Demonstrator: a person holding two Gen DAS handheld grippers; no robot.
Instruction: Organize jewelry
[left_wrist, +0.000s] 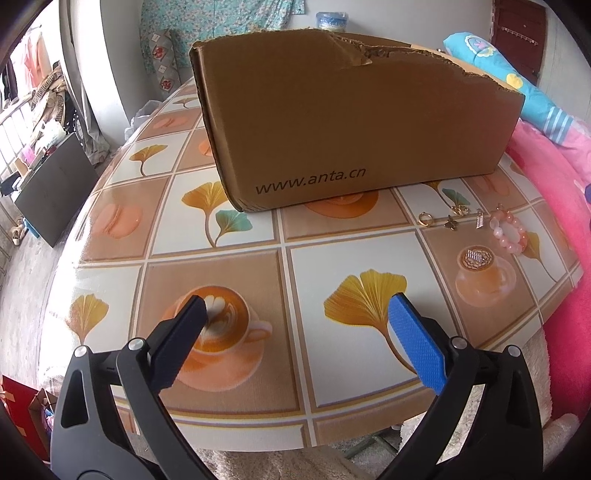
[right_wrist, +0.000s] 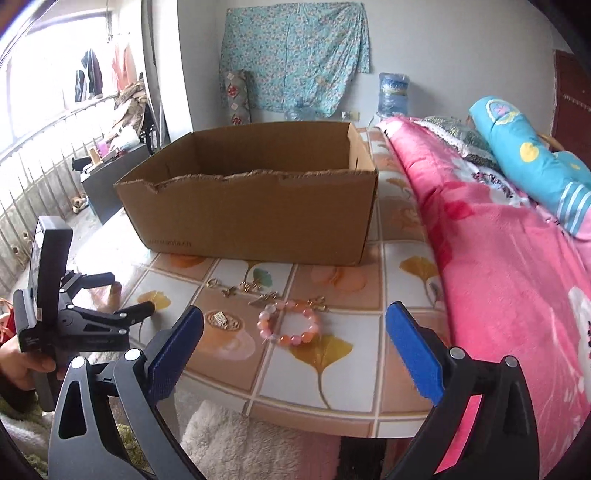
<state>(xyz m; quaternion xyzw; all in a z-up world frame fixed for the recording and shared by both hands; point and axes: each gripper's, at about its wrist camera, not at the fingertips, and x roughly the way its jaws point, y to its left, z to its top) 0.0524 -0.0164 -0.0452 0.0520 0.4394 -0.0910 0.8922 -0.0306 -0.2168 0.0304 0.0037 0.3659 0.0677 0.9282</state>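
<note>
Left wrist view shows your left gripper (left_wrist: 297, 308) above the table (left_wrist: 177, 221), with its fingers (left_wrist: 415, 339) spread wide and nothing between them. Under it are only the printed coffee cup and the ginkgo leaf of the tablecloth. A cardboard box (left_wrist: 351, 125) stands in the middle of the table, open at the top with a torn edge.

The jewelry lies to the right of this gripper, near the box and close to the pink blanket (left_wrist: 554, 206): a gold ring (left_wrist: 424, 218), a few small gold pieces, and a pink bead bracelet (left_wrist: 509, 230). One small rectangular piece (left_wrist: 475, 256) rests on a printed cup.

From the right wrist view, your right gripper (right_wrist: 293, 314) also has its fingers (right_wrist: 413, 350) spread apart and holds nothing. The bead bracelet (right_wrist: 290, 325) lies on the table just ahead, between the two fingertips as the camera sees it, but they do not touch it. The other pieces lie in a loose row behind it, in front of the box (right_wrist: 251, 218). Your left hand (right_wrist: 22, 365) with its gripper (right_wrist: 131, 291) is at the left edge.
</note>
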